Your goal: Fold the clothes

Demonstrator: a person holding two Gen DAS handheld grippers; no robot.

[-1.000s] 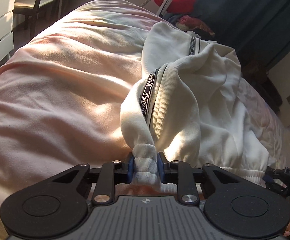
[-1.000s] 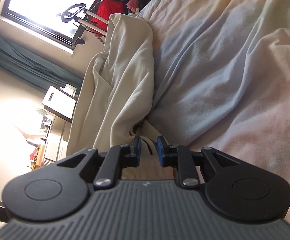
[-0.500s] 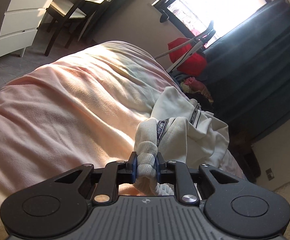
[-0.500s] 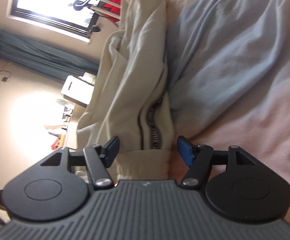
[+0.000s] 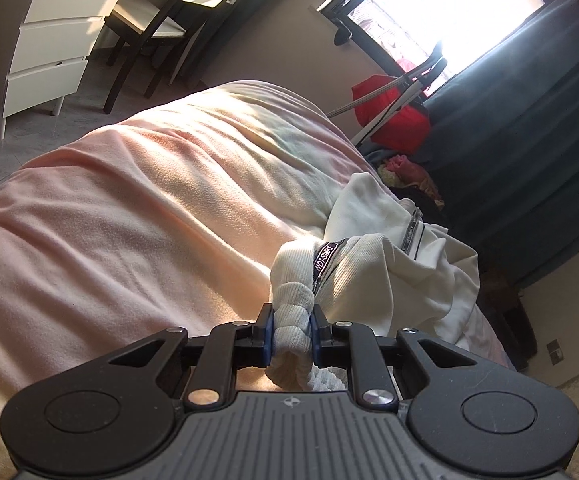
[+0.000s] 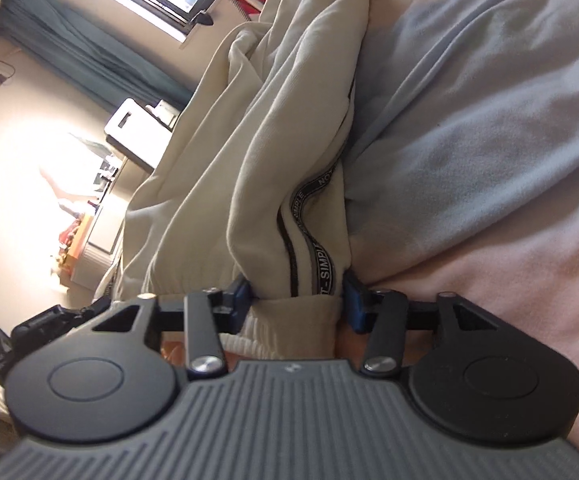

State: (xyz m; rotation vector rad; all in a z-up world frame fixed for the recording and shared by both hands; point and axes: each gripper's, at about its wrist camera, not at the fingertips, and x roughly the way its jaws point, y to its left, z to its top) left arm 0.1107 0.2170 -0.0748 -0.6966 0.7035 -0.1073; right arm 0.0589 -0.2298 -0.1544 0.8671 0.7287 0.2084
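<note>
One white garment (image 5: 389,264) lies on one pink blanket (image 5: 129,220); beyond the blanket stand one white drawer unit (image 5: 45,40) and one chair (image 5: 157,28).

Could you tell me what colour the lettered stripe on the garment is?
Black with white letters, clearest in the right wrist view.

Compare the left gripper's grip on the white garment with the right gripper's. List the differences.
The left gripper is shut tight on a bunched ribbed cuff; the right gripper stands wider around a broader hem with the black lettered stripe, its jaws having just been closing. The left's cloth is squeezed into a narrow roll; the right's lies flatter between the pads. Both work the same white garment on the pink blanket.
</note>
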